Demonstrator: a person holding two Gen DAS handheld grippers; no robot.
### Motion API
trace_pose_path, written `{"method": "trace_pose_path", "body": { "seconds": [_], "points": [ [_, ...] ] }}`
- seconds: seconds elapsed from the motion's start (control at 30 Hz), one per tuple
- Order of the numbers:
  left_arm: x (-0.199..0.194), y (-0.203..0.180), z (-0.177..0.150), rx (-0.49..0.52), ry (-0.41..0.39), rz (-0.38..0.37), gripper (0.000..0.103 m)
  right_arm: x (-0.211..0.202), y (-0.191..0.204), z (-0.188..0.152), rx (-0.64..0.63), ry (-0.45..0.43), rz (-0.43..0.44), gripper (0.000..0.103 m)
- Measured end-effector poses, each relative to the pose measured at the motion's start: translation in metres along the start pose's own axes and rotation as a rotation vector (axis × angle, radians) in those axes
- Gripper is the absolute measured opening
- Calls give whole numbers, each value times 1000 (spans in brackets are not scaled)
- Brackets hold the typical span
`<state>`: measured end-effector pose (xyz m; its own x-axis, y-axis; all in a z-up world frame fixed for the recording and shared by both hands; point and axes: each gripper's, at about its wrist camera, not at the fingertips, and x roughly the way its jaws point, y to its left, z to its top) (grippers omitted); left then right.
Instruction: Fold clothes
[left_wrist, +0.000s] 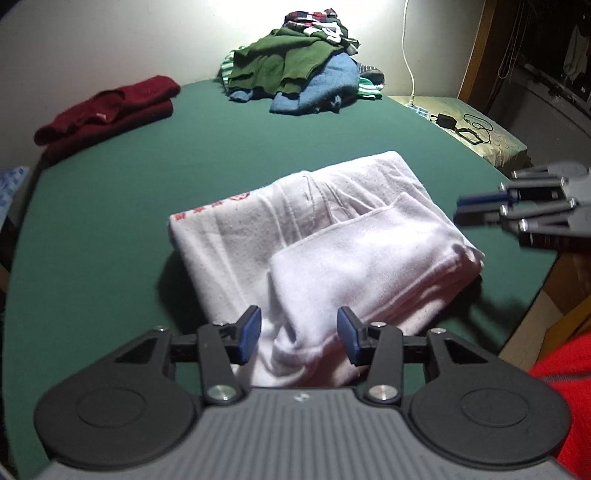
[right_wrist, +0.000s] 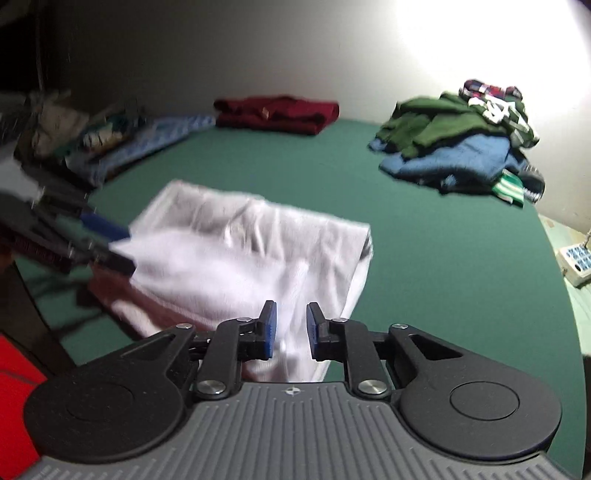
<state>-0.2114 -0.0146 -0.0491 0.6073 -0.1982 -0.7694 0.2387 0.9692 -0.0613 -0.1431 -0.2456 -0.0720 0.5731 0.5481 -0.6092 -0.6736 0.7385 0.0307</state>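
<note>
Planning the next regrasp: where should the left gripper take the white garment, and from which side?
Probably the near folded edge of the white garment, approached low from the person's side. The layers there bunch into a thick lip lying between the open left gripper pads. The right gripper, also open, could take the right-hand edge on the green table.

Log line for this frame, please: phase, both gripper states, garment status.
phase: mid-fold | left hand-held gripper: open, at white garment | right hand-held gripper: open, nothing gripped | garment: partly folded on green table
</note>
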Motion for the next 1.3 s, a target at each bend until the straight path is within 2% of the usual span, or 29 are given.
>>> {"method": "trace_pose_path", "body": {
  "seconds": [0.13,0.2,0.3,0.4,0.5,0.63,0.73,0.87,0.93,1.0,1.1,1.2,1.27,1.3],
  "points": [
    [-9,-16,-2,3,-16,-12,46,6,7,8,-38,-40,37,17],
    [-3,-20,-1,-9,-17,-13,50,21,12,9,-60,-7,27,17],
    [11,-17,-9,-54,29,-3,54,37,12,7,-64,27,40,17],
    [16,-12,-20,-130,40,-43,57,45,5,3,-52,58,40,19],
    [18,-20,-23,-134,42,-50,66,50,-6,1,-12,76,63,20],
    [11,-21,-14,-124,54,-37,62,53,-15,1,26,84,104,20],
    [-12,-16,3,-105,2,-32,63,46,-17,7,3,58,115,20],
    [-31,6,31,-142,-129,-18,80,40,-23,28,1,-66,95,21],
    [-15,16,45,-159,-151,4,75,52,-24,40,-12,-100,51,22],
    [11,26,59,-160,-150,15,64,68,-26,49,-14,-96,18,22],
    [47,46,68,-203,-104,-17,55,91,-33,53,12,-29,-16,22],
    [72,59,62,-238,-43,-47,54,99,-40,45,41,30,-38,22],
    [81,61,56,-251,-22,-81,58,100,-41,35,24,27,-41,22],
    [81,58,57,-233,-26,-77,63,100,-39,32,8,15,-51,22]
  ]
}}
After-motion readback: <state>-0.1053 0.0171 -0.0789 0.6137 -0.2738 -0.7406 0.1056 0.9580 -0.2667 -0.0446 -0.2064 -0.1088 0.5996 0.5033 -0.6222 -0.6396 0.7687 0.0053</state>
